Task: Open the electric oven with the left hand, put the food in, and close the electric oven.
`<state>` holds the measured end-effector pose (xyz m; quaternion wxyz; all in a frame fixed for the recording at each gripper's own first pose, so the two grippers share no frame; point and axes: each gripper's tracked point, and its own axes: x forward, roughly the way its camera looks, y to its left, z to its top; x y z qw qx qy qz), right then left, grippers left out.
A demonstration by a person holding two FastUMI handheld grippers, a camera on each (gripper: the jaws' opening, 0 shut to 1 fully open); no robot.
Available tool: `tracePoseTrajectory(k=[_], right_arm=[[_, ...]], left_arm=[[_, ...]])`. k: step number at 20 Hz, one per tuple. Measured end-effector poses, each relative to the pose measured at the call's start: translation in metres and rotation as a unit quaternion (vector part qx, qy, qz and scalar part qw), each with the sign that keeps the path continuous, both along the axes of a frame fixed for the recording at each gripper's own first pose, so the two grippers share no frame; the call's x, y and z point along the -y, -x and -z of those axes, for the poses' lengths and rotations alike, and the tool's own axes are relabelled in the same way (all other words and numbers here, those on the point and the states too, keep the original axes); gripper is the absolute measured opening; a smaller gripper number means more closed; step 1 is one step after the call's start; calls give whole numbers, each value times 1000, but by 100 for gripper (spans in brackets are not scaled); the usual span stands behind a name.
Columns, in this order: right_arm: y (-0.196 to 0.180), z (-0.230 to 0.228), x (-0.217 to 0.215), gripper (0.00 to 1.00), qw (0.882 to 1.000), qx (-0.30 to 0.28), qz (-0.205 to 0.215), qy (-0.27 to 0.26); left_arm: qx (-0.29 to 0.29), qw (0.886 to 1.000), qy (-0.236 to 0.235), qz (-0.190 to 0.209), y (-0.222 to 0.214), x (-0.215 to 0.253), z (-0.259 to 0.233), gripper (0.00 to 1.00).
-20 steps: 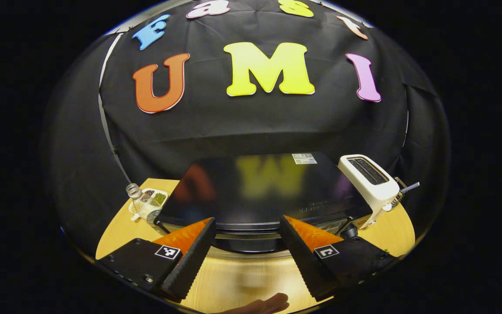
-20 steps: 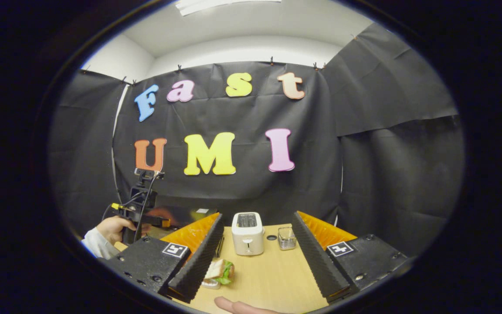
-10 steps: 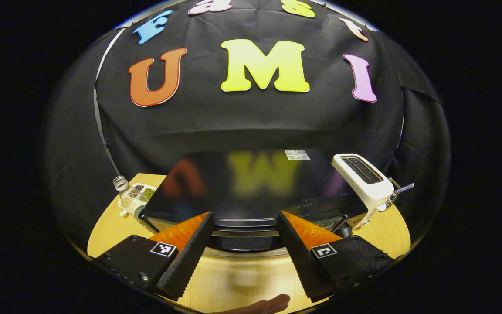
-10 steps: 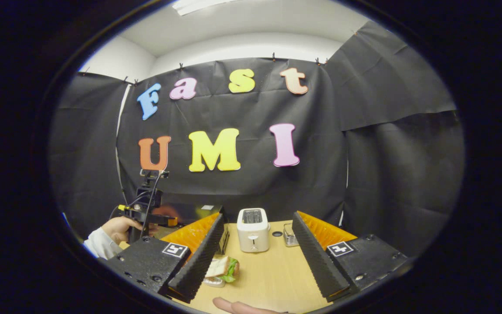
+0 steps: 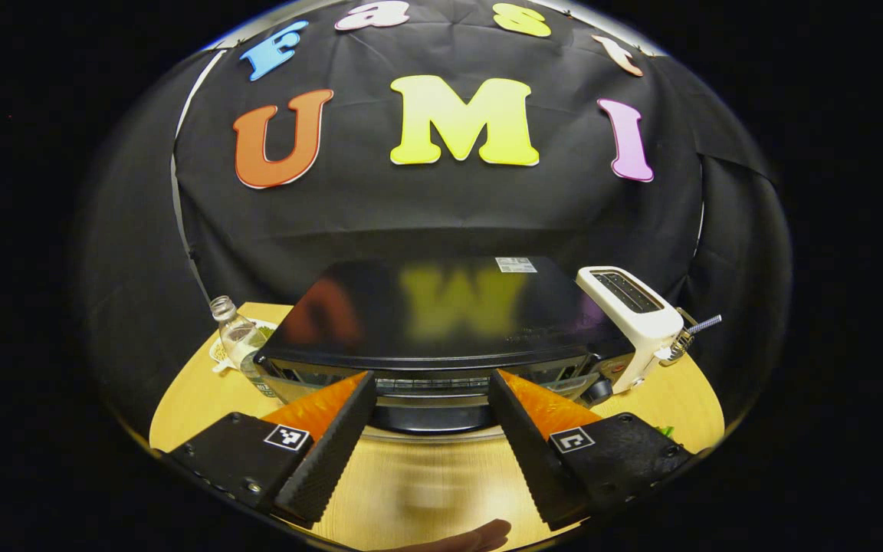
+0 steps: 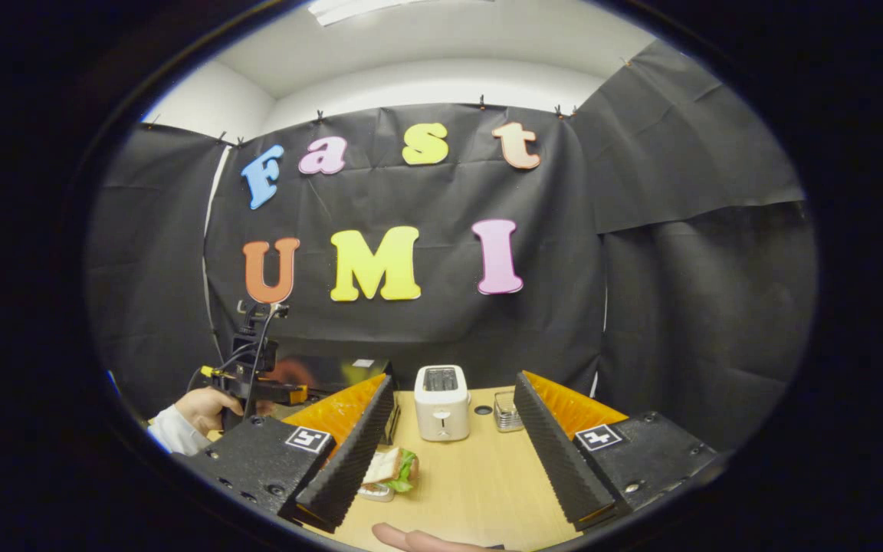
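The electric oven (image 5: 441, 330) sits on the wooden table (image 5: 196, 391), its front edge lying between and just beyond the tips of the left gripper (image 5: 430, 383), whose jaws stand apart with nothing clamped. The right gripper (image 6: 453, 418), jaws also apart and empty, hovers over the table; the sandwich (image 6: 389, 469) lies beside its left finger, near a white toaster (image 6: 441, 391)

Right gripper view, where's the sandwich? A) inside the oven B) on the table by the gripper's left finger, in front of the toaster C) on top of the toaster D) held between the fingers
B: the sandwich lies on the table, nearer than the toaster.
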<state>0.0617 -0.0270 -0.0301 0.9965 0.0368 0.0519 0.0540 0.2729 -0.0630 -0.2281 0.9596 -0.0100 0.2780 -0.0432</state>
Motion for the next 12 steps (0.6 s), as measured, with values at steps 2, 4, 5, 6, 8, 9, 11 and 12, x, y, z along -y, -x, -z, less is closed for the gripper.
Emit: tracePoseTrajectory(k=[2,4,5,6,8,9,11,12], right_arm=[[4,-1,-2,100,1000,1,-3,0],[8,-1,-3,100,1000,1,-4,4],[11,-1,-4,100,1000,1,-4,5],[12,-1,-4,100,1000,1,-4,5],[15,-1,-6,100,1000,0,-5,3],[17,-1,-6,100,1000,-1,-5,3],[20,0,-6,100,1000,-2,-4,4],[22,-1,-6,100,1000,-1,-5,4]], left_arm=[[-2,1000,1,0,15,0,1,98],[-7,1000,3,0,30,-1,5,98],[-9,1000,4,1,39,0,7,98],[-9,1000,5,3,47,0,9,98],[-12,1000,5,4,62,1,18,98],[-14,1000,4,5,70,-1,22,98],[-21,1000,5,5,87,-2,33,98],[-25,1000,5,5,96,-3,40,98]])
